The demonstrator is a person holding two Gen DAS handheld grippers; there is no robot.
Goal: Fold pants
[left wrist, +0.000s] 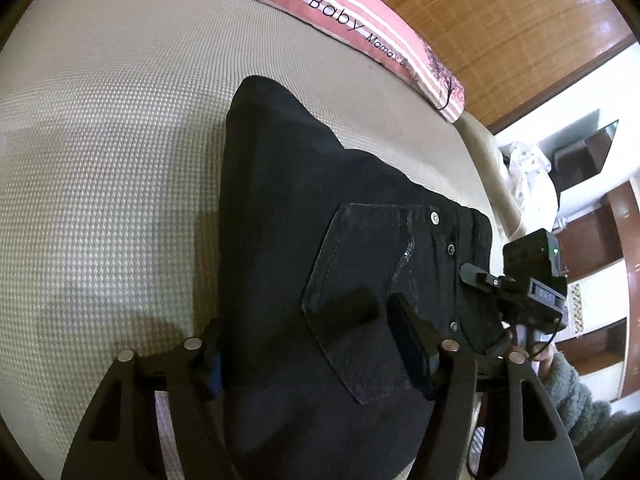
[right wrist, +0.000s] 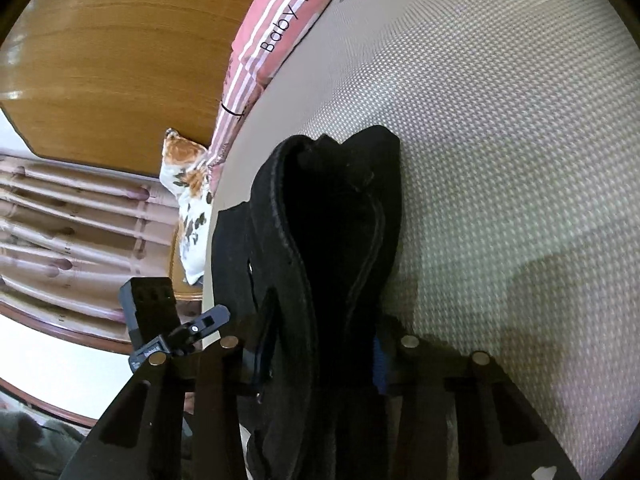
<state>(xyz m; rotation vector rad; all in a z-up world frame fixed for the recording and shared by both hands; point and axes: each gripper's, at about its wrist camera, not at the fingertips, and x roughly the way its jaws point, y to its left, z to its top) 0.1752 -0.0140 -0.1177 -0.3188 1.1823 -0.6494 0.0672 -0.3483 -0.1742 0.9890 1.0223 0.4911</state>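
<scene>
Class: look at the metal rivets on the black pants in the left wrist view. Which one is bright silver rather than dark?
The rivet at the back pocket's top corner nearest the waistband: it shines silver, while the others lower along the seam look dark.

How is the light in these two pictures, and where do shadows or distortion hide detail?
Left wrist view: fisheye bends the pillow edge; gripper shadows darken the mattress at lower left; the pants show pocket stitching. Right wrist view: the pants are nearly featureless black; a shadow crosses the mattress at right.

Black denim pants [left wrist: 320,240]: on the woven bed mat [left wrist: 100,160], between the left gripper's [left wrist: 316,344] fingers.
Pink striped pillow [left wrist: 384,28]: beyond the pants, on the mat's far edge.
Right gripper [right wrist: 316,344]: straddling the pants' bunched end [right wrist: 332,240].
</scene>
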